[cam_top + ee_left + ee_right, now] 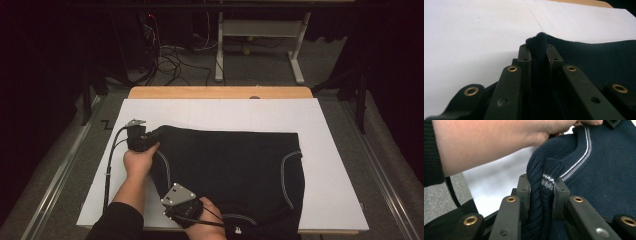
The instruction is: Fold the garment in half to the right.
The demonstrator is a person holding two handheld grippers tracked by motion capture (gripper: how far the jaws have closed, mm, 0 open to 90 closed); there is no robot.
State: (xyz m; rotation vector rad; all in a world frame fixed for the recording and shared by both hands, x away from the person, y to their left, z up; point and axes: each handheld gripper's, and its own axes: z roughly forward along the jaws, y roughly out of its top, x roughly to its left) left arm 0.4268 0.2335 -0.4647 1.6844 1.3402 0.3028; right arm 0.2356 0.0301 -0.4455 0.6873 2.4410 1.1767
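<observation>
High view: dark knit garment (235,165) spread flat on white sheet (330,165) over wooden surface (220,92); left claw (150,137) at its far-left corner, right claw (187,212) at near edge. Small white tag (238,230) by hem, possibly a label, unreadable.

Left gripper view: left claw (538,53) clamped on black fabric fold.

Right gripper view: right claw (542,186) pinching ribbed, white-striped edge.

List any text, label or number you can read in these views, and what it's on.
None can be read. The dark sweater that the left gripper and right gripper clamp shows only pale stripes. A small dark mark on the white board is too blurred to read.
</observation>
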